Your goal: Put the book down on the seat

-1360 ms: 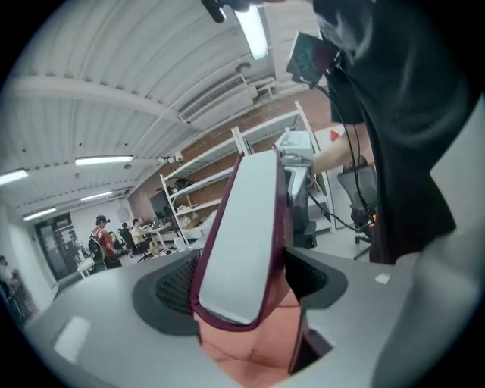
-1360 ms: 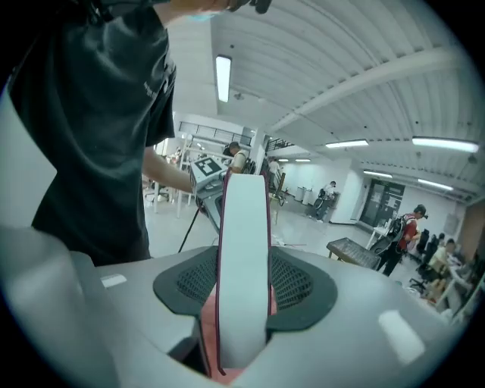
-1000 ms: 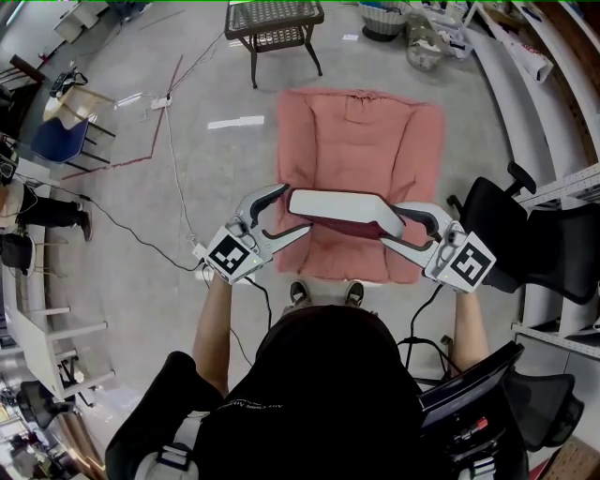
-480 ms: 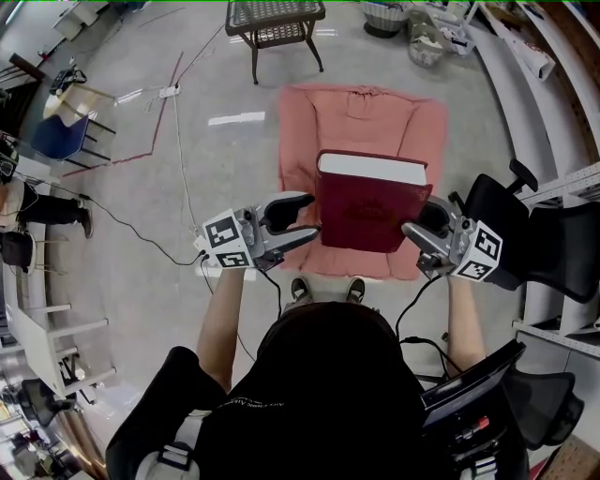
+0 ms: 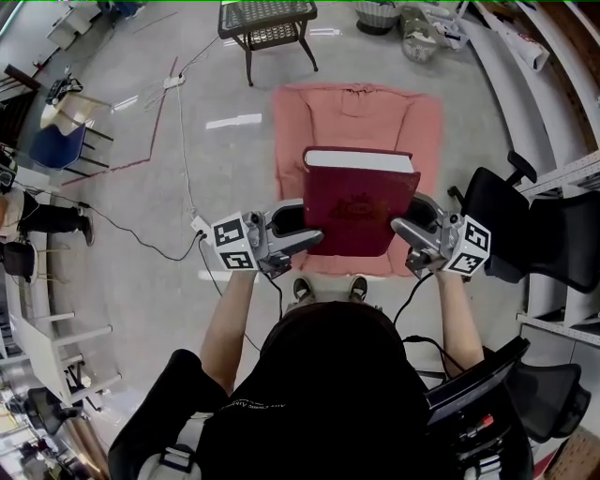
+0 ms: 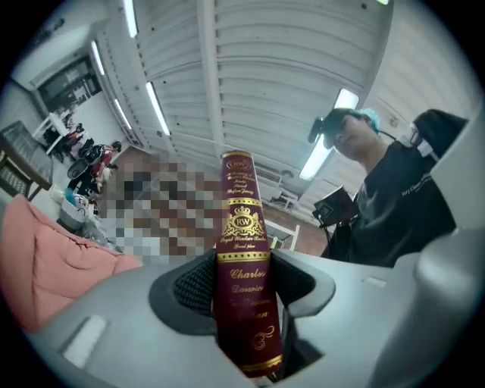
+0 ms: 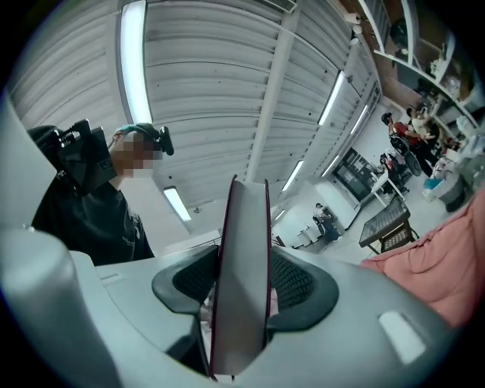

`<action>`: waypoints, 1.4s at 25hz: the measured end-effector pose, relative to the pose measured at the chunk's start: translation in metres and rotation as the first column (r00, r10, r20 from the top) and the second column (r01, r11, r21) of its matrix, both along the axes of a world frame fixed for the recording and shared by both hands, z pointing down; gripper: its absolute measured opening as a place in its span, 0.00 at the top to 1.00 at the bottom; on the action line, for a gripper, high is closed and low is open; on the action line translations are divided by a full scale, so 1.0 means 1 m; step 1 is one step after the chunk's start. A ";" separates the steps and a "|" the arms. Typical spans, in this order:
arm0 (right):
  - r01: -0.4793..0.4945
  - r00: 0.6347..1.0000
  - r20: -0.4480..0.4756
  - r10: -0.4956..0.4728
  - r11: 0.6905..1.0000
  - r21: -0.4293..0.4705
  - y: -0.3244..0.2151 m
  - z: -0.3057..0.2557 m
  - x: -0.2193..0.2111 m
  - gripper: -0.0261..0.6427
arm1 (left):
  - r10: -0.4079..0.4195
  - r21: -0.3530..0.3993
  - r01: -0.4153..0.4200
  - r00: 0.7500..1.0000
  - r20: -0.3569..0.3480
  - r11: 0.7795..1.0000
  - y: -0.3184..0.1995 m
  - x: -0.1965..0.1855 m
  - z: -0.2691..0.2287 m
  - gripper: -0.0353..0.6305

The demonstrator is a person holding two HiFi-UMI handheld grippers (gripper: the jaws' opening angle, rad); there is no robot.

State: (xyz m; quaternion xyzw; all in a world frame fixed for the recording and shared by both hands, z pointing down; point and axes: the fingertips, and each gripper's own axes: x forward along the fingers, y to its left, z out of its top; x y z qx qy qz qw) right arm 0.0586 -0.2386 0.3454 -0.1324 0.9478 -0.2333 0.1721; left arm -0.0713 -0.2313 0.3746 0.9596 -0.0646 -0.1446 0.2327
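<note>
Nearest the head camera, the person is reaching both arms forward. The left hand-held gripper [image 5: 298, 228] has just been closing its jaws: a second ago it was gaping beside the book [image 5: 356, 202] without gripping, and now its pads are pressing on the two covers at the gilt-lettered spine. The right hand-held gripper [image 5: 405, 225] is clamping the opposite side, its jaws partly closed over the white page edge.

The book has also been rolling. Its page edge was facing up a second ago, and now the dark red cover is turning towards the camera. That probably means it is being levelled for laying down. It is hanging in the air between the two grippers, over the front of the pink cushioned seat [image 5: 356, 117], not yet touching it, so lowering and letting go are remaining.

Nothing is showing on the visible cushion. Farther off, beyond a wicker table [image 5: 267, 19], tub-like things [image 5: 379, 13] are sitting by the top edge, too small to tell their contents.
</note>
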 end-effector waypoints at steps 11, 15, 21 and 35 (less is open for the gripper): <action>0.007 1.000 -0.007 -0.007 0.997 -0.080 0.013 0.031 -0.018 0.57 | -0.154 -0.204 0.096 0.944 -0.292 0.974 -0.032 -0.044 -0.012 0.63; 0.008 1.000 0.020 -0.006 0.995 -0.100 0.011 0.029 -0.024 0.54 | -0.151 -0.231 0.088 0.951 -0.270 0.969 -0.031 -0.038 -0.004 0.63; -0.012 1.000 -0.025 0.009 0.995 -0.095 0.008 0.036 -0.026 0.58 | -0.185 -0.267 0.107 0.940 -0.286 0.958 -0.031 -0.038 0.005 0.63; 0.032 0.999 0.029 -0.028 0.986 -0.161 0.009 0.038 -0.034 0.59 | -0.166 -0.303 0.065 0.932 -0.322 0.951 -0.029 -0.036 0.008 0.63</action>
